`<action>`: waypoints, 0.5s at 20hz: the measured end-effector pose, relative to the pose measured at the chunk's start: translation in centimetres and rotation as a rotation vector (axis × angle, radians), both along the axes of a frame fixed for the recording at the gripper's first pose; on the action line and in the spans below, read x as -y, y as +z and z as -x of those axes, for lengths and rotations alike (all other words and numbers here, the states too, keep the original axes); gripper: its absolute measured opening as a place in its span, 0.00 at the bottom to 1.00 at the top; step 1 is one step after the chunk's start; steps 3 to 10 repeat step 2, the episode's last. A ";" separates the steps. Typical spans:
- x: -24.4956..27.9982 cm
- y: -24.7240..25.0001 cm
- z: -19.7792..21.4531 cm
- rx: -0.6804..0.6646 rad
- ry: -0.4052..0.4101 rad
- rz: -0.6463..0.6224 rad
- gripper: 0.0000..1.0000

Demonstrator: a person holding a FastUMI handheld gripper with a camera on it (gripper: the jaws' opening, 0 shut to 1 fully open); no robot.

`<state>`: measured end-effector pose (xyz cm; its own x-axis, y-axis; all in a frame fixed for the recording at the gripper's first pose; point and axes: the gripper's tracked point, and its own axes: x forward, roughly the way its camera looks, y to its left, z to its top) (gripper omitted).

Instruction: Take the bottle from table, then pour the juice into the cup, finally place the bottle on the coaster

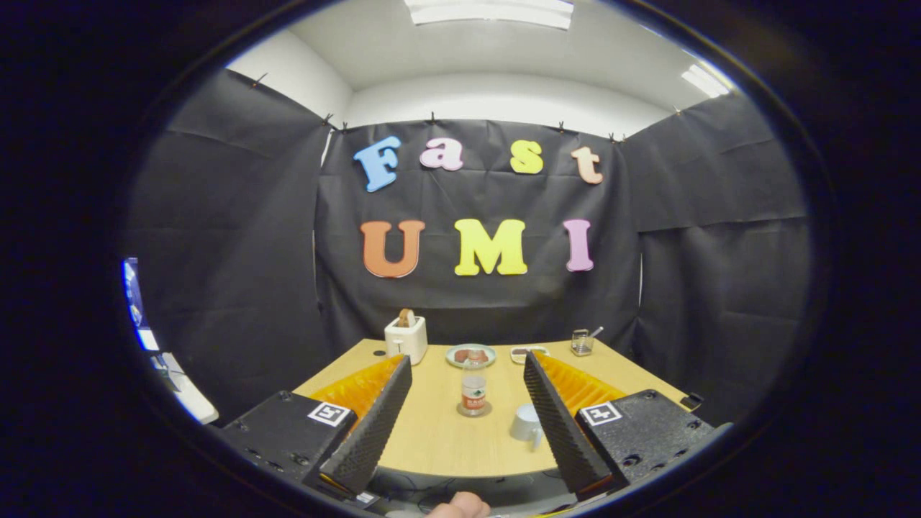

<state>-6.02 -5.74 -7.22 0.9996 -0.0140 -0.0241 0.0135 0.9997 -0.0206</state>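
Note:
A small clear bottle with a red-and-white label stands upright on a round coaster in the middle of the wooden table. A white cup sits just right of it, close to the right finger. My gripper is open, its two fingers spread wide, with the bottle between them and a little ahead. Neither finger touches the bottle or the cup.
At the back of the table stand a white toaster with a slice in it, a green plate with food, a small dish and a glass with a utensil. A fingertip shows below the table's front edge.

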 end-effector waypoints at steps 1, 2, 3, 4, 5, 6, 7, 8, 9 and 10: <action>0.1 0.1 0.0 0.003 -0.006 0.003 1.00; 0.3 -0.1 0.0 0.003 -0.007 0.007 1.00; 0.3 -0.1 0.0 0.003 -0.007 0.007 1.00; 0.3 -0.1 0.0 0.003 -0.007 0.007 1.00; 0.3 -0.1 0.0 0.003 -0.007 0.007 1.00; 0.3 -0.1 0.0 0.003 -0.007 0.007 1.00; 0.3 -0.1 0.0 0.003 -0.007 0.007 1.00; 0.3 -0.1 0.0 0.003 -0.007 0.007 1.00; 0.3 -0.1 0.0 0.003 -0.007 0.007 1.00; 0.3 -0.1 0.0 0.003 -0.007 0.007 1.00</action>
